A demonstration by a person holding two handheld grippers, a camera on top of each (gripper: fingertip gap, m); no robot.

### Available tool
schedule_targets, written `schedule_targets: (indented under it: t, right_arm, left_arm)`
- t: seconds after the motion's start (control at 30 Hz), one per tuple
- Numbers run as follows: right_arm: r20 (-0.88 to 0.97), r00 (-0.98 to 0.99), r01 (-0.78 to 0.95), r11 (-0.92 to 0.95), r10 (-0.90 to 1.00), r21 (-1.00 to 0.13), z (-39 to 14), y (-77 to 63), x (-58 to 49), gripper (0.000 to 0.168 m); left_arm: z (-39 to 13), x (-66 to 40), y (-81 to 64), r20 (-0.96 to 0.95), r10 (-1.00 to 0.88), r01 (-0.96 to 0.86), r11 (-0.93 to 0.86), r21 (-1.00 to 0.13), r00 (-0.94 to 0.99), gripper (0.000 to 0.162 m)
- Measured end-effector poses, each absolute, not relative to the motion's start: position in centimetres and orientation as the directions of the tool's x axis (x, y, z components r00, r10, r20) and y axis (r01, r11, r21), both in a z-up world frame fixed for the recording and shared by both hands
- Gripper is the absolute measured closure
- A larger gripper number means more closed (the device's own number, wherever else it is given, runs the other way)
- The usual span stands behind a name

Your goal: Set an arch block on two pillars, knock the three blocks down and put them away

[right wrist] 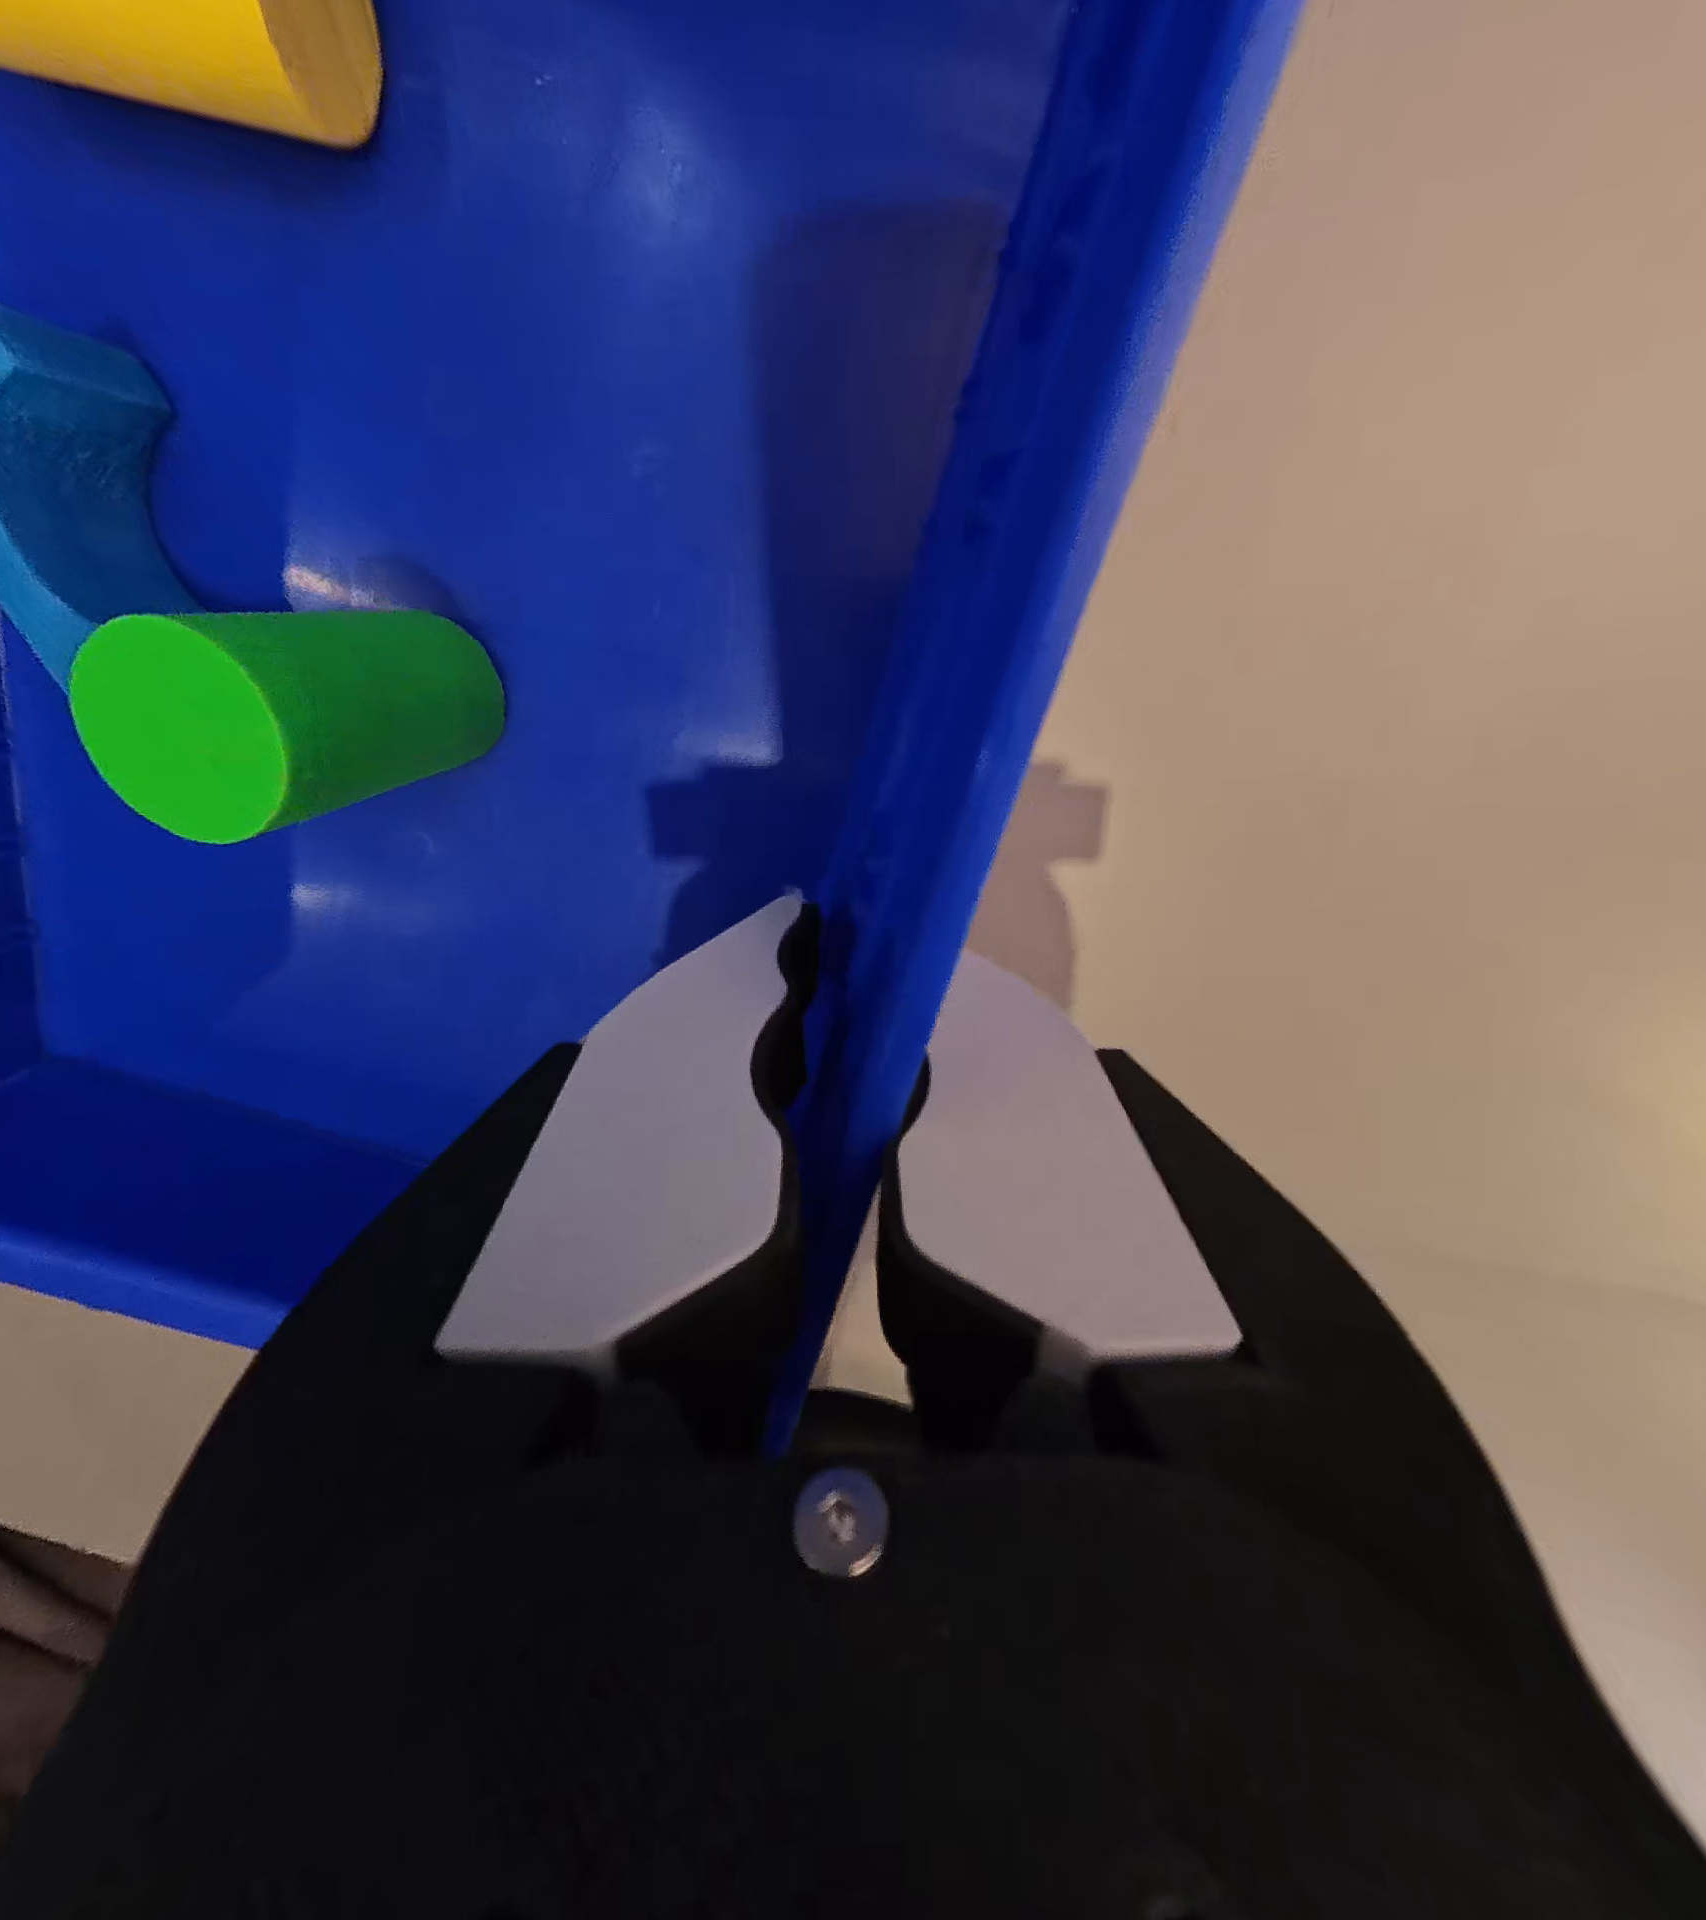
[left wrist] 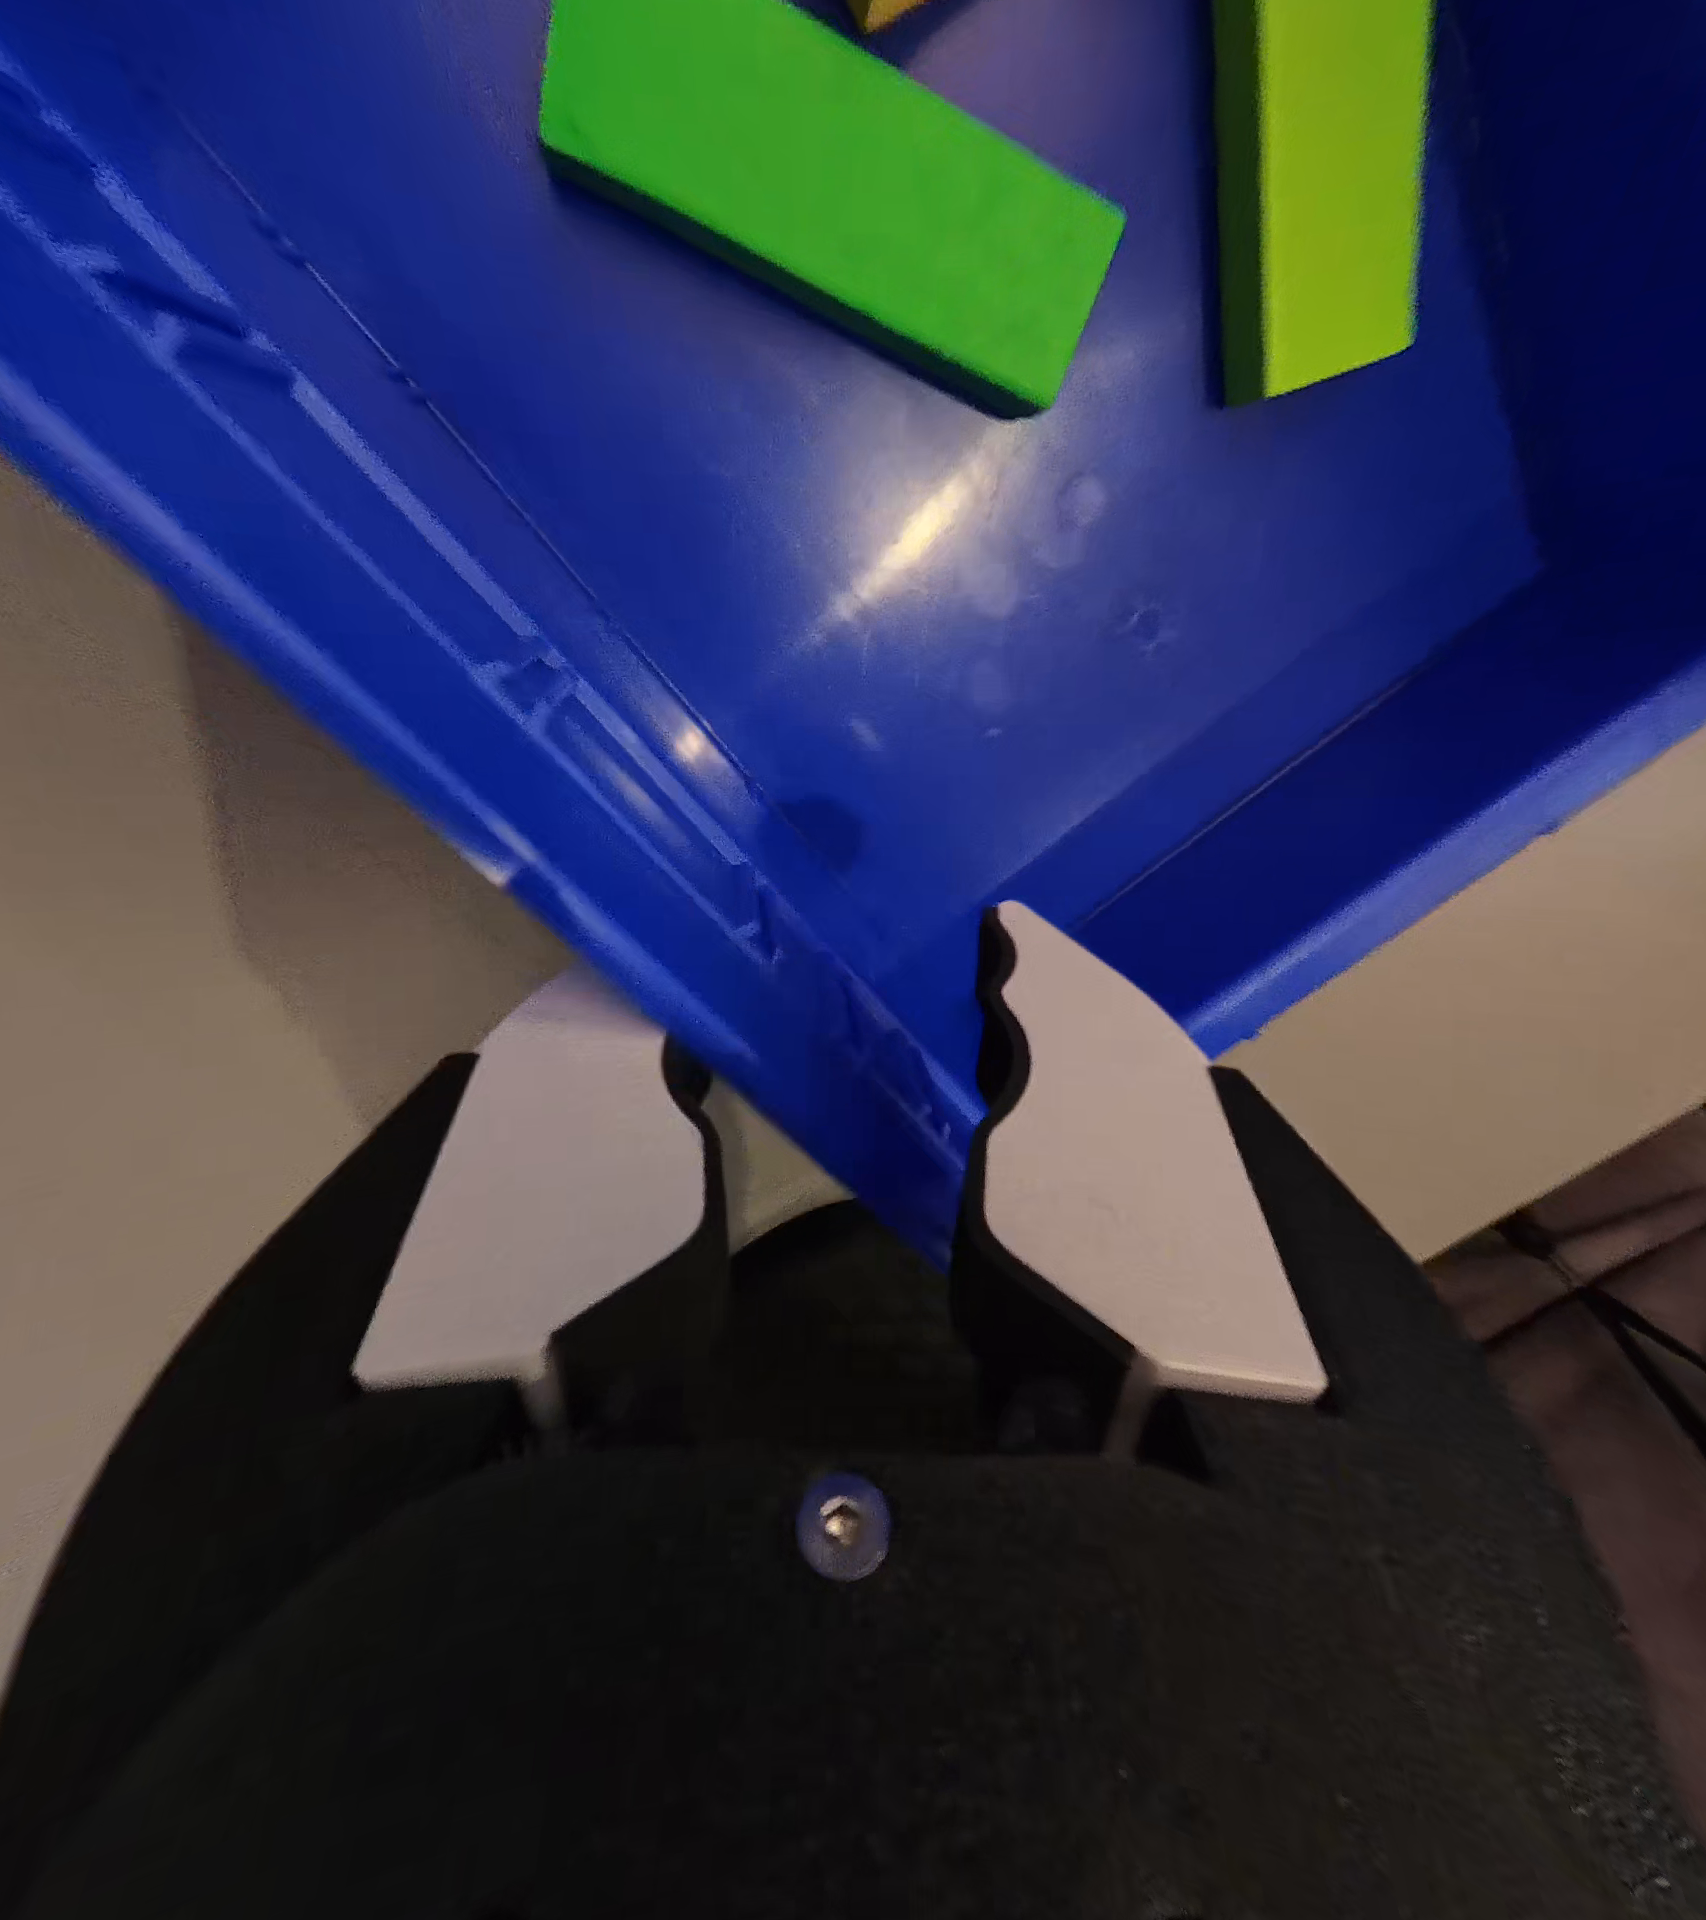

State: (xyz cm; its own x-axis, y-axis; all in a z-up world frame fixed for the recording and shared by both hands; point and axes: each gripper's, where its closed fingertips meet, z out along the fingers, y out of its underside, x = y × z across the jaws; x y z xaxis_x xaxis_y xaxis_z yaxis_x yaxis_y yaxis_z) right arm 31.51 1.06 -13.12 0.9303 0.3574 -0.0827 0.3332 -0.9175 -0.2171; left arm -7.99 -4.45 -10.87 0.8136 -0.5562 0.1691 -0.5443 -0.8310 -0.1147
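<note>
Pale table (left wrist: 101, 831) under blue bin (left wrist: 932, 644); blocks inside.
Left gripper (left wrist: 833, 1039) and right gripper (right wrist: 844, 997) each clench a bin wall (tilting risks spilling).

Right claw (right wrist: 844, 1049) tight on blue bin (right wrist: 984, 644) wall; green cylinder (right wrist: 277, 717), blue arch block (right wrist: 38, 468) inside.

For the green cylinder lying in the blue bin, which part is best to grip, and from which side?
Grip the green cylinder across its round sides near the middle, coming from above. It lies on its side on the blue bin floor, one end against the light blue arch block, so its end faces offer a poor hold.
</note>
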Motion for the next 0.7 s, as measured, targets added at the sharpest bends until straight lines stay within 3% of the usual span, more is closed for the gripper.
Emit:
schedule_targets:
  t: [0.07, 0.17, 0.23, 0.43, 0.7]
  right_arm:
    - [-0.118, 0.93, 0.319, -0.925, 0.347, -0.204, -13.1, 1.2, 31.5, 0.159]
    - [-0.15, 0.921, 0.331, -0.926, 0.359, -0.179, -13.1, 1.6, 32.2, 0.16]
    - [-0.197, 0.923, 0.304, -0.94, 0.331, -0.157, -13.1, 1.8, 33.1, 0.161]
    - [-0.247, 0.925, 0.272, -0.957, 0.288, -0.098, -12.5, 0.3, 36.4, 0.162]
    - [-0.196, 0.954, 0.204, -0.97, 0.227, -0.13, -6.7, -0.8, 38.3, 0.162]
  left_arm:
    - [-9.3, -8.9, -3.9, 0.176, -0.541, -0.512, -0.839, -0.184, 0.822, 0.118]
    - [-6.0, -11.6, -2.9, 0.112, -0.527, -0.47, -0.82, -0.326, 0.843, 0.111]
    - [-3.3, -13.3, -2.7, 0.1, -0.494, -0.41, -0.804, -0.431, 0.864, 0.124]
    - [4.3, -17.5, -2.8, 0.106, -0.432, -0.228, -0.65, -0.725, 0.896, 0.128]
    - [10.4, -21.7, -4.3, 0.038, -0.393, -0.139, -0.413, -0.9, 0.919, 0.12]
